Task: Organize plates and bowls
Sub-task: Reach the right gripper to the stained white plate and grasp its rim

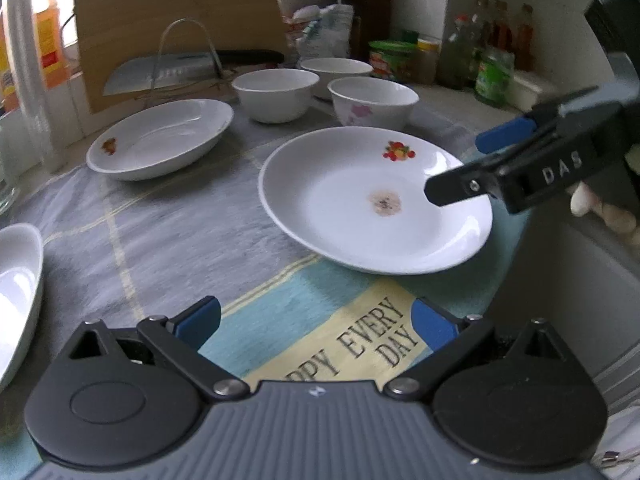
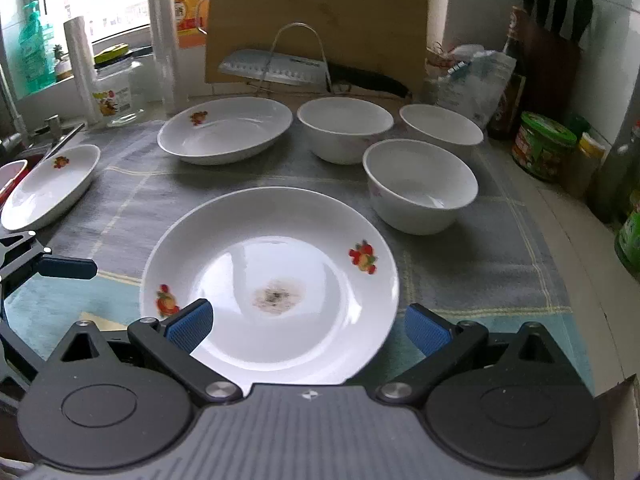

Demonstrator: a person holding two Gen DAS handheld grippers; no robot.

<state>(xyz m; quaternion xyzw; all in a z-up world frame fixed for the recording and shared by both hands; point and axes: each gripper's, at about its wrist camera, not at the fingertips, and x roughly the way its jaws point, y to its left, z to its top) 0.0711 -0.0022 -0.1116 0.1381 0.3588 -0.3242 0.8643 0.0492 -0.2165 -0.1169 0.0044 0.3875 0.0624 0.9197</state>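
A white round plate (image 2: 276, 280) with fruit prints and a brown stain lies on the cloth just before my right gripper (image 2: 308, 330), which is open and empty above its near rim. The same plate (image 1: 360, 200) shows in the left wrist view, with the right gripper (image 1: 472, 164) over its right edge. My left gripper (image 1: 316, 324) is open and empty above the cloth. Two oval white dishes (image 2: 226, 128) (image 2: 50, 186) lie at the back left. Three white bowls (image 2: 344, 128) (image 2: 440, 124) (image 2: 420, 184) stand at the back right.
A cutting board (image 2: 320, 20), a cleaver on a wire rack (image 2: 276, 66) and a knife block (image 2: 552, 40) stand at the back. Jars and bottles (image 2: 544, 144) line the right counter edge. A glass jar (image 2: 116, 92) and rolls stand at the left by the window.
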